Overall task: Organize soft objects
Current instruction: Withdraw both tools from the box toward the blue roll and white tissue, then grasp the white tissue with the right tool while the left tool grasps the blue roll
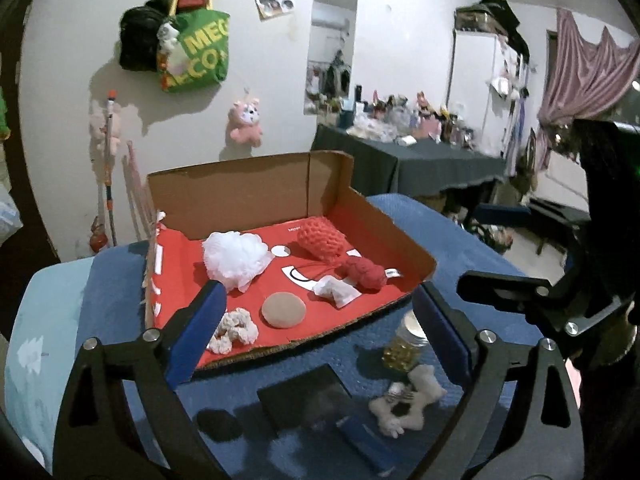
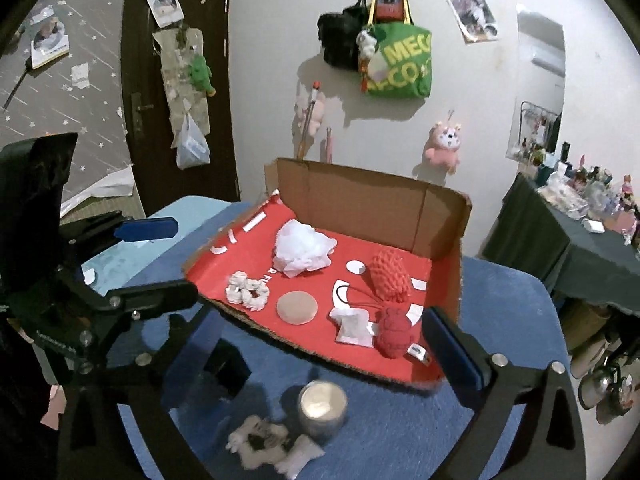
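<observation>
Above the blue bench (image 1: 460,224), left gripper (image 1: 316,332) and right gripper (image 2: 316,344) are spread, empty, near the red-lined cardboard tray (image 2: 360,196) of soft things.

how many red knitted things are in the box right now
2. A larger red knit piece sits toward the box's back right; a smaller one lies nearer the front edge.

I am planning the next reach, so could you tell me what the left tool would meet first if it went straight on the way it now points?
Probably the round tan pad near the front of the red-lined cardboard box. It sits about midway between the open left tool's fingers, though depth is hard to judge through the fisheye.
</observation>
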